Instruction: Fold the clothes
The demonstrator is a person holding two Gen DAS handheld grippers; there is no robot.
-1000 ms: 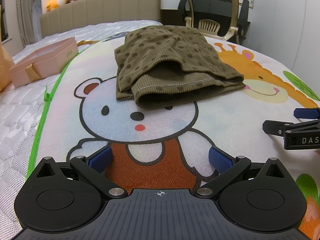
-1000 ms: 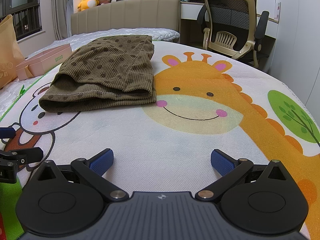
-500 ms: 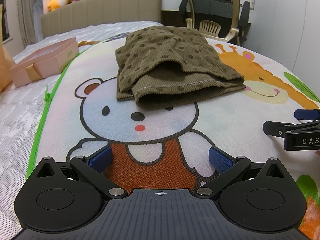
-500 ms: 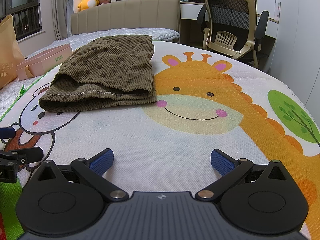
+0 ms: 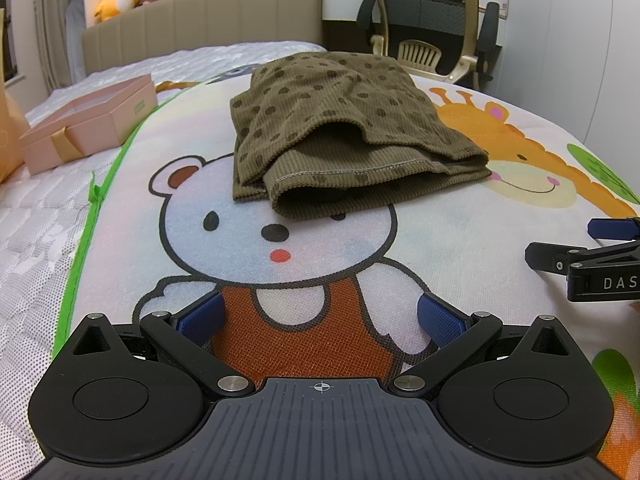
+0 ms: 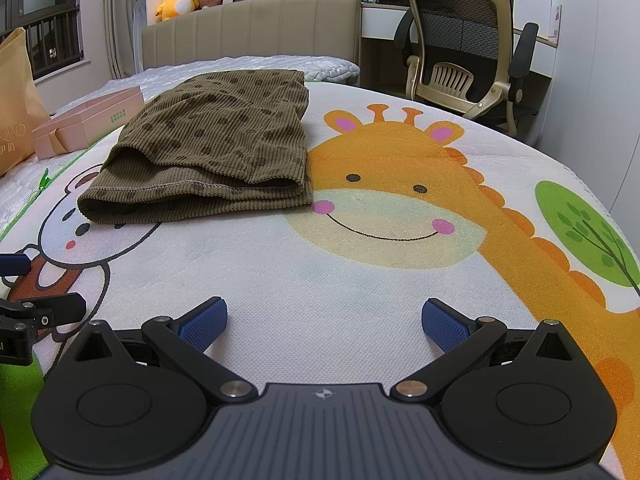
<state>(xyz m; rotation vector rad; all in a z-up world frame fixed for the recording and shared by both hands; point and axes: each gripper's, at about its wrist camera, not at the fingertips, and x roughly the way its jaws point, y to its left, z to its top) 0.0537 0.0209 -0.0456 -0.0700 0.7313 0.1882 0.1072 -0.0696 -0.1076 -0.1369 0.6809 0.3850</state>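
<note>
The folded garment [image 5: 352, 132] is lying ahead of both my pairs of fingers, an olive-brown ribbed piece with darker dots, resting on the cartoon mat [image 5: 460, 240] that is covering the bed. From my left fingers [image 5: 320, 320] it is sitting straight ahead and well apart, its open hem facing me and overlapping the top of the printed bear's head. From my right fingers [image 6: 324, 320] the same garment [image 6: 216, 152] is lying ahead and off to the left, its right edge just beside the printed giraffe's face on the mat [image 6: 360, 280].

I am holding both pairs of fingers spread wide, with nothing between the blue pads [image 5: 200, 318]; they are hovering low over the mat, gripping nothing. My right fingers are showing at the right edge of the left view [image 5: 592, 252], and my left ones at the left edge of the right view [image 6: 36, 288].

A pink box [image 5: 88, 124] is sitting on the bed, ahead and left of my left fingers. An office chair [image 6: 460, 48] is standing beyond the bed, ahead and right of my right fingers.
</note>
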